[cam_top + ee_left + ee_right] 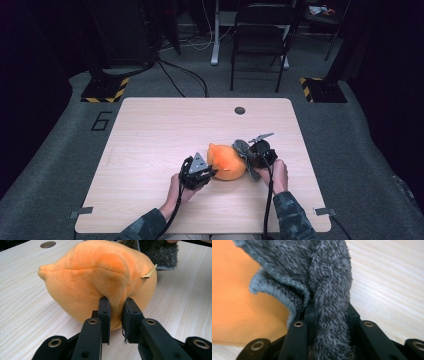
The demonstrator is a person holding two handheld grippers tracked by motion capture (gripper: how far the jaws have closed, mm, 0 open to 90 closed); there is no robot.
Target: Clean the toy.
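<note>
Two grippers are working on one soft bundle near the front middle of the table (150, 125); the left gripper (115, 312) is pinching a fold of the orange plush toy (100, 277) between its jaws, which are standing nearly together with only that ridge of fabric between them; the right gripper (329, 315) is clamping a thick strip of the grey fuzzy sock (322, 272), its jaws closed down on the pile so that the fabric is bulging up between them.

Moving outward, in the high view the left gripper (210, 172) is gripping the near left side of the plush (227, 160), while the right gripper (254, 162) is holding the sock (242, 148) against the toy's right side; the sock's ribbed cuff (279, 293) is curling open just beside the orange fabric, touching or nearly touching it; a small tan tag (149, 273) is sticking out of the plush near the sock.

Judging from this, the work seems to be pulling the sock over the toy, or off it, and I cannot tell which; both grasps are secured; the sock is covering at most a small part of the plush, so most of the pulling is remaining.
</note>
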